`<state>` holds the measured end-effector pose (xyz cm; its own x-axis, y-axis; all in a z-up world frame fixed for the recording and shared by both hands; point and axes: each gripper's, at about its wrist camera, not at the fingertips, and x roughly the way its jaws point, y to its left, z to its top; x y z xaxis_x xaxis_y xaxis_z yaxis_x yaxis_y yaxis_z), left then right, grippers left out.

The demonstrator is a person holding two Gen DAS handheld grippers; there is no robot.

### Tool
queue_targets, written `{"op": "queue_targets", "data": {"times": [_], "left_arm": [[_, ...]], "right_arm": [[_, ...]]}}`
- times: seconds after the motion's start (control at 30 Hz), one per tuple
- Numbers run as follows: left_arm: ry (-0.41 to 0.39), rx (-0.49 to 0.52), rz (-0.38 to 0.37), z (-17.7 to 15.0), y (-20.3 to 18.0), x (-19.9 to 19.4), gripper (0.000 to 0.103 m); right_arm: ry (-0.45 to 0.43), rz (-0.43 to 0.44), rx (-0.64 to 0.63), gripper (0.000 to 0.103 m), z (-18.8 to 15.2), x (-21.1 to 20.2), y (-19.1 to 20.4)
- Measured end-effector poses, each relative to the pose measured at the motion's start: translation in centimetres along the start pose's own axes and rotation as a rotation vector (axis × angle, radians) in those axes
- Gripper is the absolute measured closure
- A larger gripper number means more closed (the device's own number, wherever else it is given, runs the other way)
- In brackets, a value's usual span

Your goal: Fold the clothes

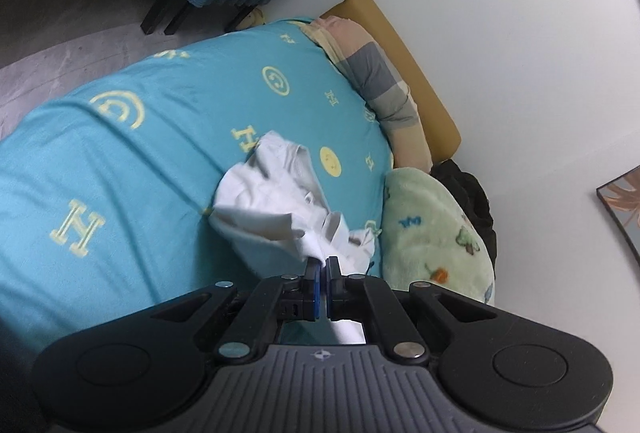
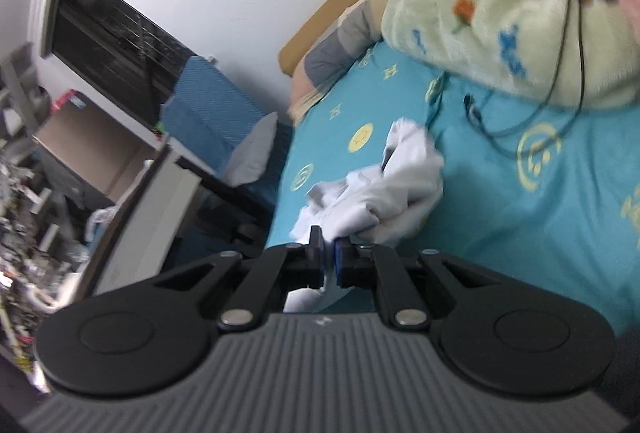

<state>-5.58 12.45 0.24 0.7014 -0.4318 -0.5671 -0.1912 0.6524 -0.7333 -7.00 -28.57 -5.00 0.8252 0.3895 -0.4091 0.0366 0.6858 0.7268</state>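
On teal bedspread (image 1: 132,161), crumpled white garment (image 1: 272,209), edges pinched, shape unreadable

The left wrist view is taken from just behind the left gripper (image 1: 321,265), looking forward and down across a turquoise bedspread (image 1: 120,173) toward a white wall (image 1: 500,13). The right wrist view is taken from behind the right gripper (image 2: 329,253), angled toward the bed's edge and a cluttered room. A crumpled white garment (image 1: 276,201), seen close, is shared by both views, as is a green blanket (image 1: 432,233).
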Motion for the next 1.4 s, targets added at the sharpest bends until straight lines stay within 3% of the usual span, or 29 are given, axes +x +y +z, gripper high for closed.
{"op": "queue_targets", "data": {"times": [0.17, 0.3, 0.5, 0.6, 0.63, 0.67, 0.7, 0.73, 0.77, 0.8, 0.83, 0.9, 0.93, 1.07, 1.13, 1.27, 1.37, 1.4], "left_arm": [[-0.020, 0.062, 0.076, 4.8, -3.4, 6.1, 0.100], [-0.035, 0.103, 0.150, 7.4, -4.0, 12.3, 0.100], [-0.045, 0.239, 0.214, 8.5, -0.9, 20.0, 0.100], [-0.025, 0.261, 0.203, 8.8, 0.5, 22.0, 0.099], [-0.016, 0.272, 0.200, 8.9, 0.6, 22.4, 0.100], [-0.007, 0.284, 0.197, 9.0, 0.6, 22.8, 0.096], [0.005, 0.298, 0.193, 9.1, 0.5, 23.2, 0.086], [0.017, 0.324, 0.188, 9.2, 0.0, 23.3, 0.077], [0.027, 0.356, 0.182, 9.2, -0.5, 23.4, 0.059], [0.029, 0.401, 0.174, 9.2, -1.2, 23.3, 0.048], [0.025, 0.458, 0.170, 9.1, -1.8, 23.1, 0.043], [0.015, 0.566, 0.165, 9.0, -2.8, 22.5, 0.021], [0.007, 0.607, 0.164, 8.9, -3.0, 22.2, 0.019], [0.003, 0.712, 0.204, 8.5, -2.7, 22.4, 0.019], [0.034, 0.728, 0.257, 8.3, -1.9, 23.8, 0.019], [0.073, 0.725, 0.322, 8.2, -0.1, 26.0, 0.026], [0.089, 0.661, 0.300, 8.6, 1.1, 26.5, 0.035], [0.094, 0.642, 0.295, 8.7, 1.4, 26.6, 0.045]], "right_arm": [[-0.016, -0.048, 0.035, 0.094, 4.6, 5.7, 0.8], [-0.010, -0.103, 0.090, 0.093, 7.5, 12.1, -0.5], [0.054, -0.151, 0.027, 0.092, 7.2, 20.1, -4.8], [0.111, -0.093, 0.074, 0.089, 7.1, 21.9, -7.4], [0.122, -0.091, 0.075, 0.085, 7.3, 22.2, -7.8], [0.129, -0.093, 0.076, 0.074, 7.5, 22.3, -8.0], [0.133, -0.080, 0.079, 0.054, 7.6, 22.3, -7.9], [0.140, -0.049, 0.071, 0.043, 7.6, 22.1, -7.5], [0.147, -0.018, 0.064, 0.025, 7.5, 22.0, -7.1], [0.153, 0.012, 0.055, 0.023, 7.4, 21.8, -6.7], [0.149, 0.027, 0.024, 0.023, 7.3, 21.5, -6.1], [0.127, 0.038, -0.032, 0.023, 7.4, 20.8, -5.2], [0.110, 0.034, -0.059, 0.022, 7.6, 20.3, -5.0], [0.049, -0.040, -0.219, 0.023, 8.3, 19.8, -4.5], [0.056, -0.099, -0.274, 0.023, 8.3, 20.7, -4.8], [0.098, -0.125, -0.320, 0.024, 7.5, 23.2, -5.6], [0.105, -0.143, -0.350, 0.042, 6.6, 24.3, -6.0], [0.103, -0.150, -0.363, 0.060, 6.4, 24.5, -5.9]]}}
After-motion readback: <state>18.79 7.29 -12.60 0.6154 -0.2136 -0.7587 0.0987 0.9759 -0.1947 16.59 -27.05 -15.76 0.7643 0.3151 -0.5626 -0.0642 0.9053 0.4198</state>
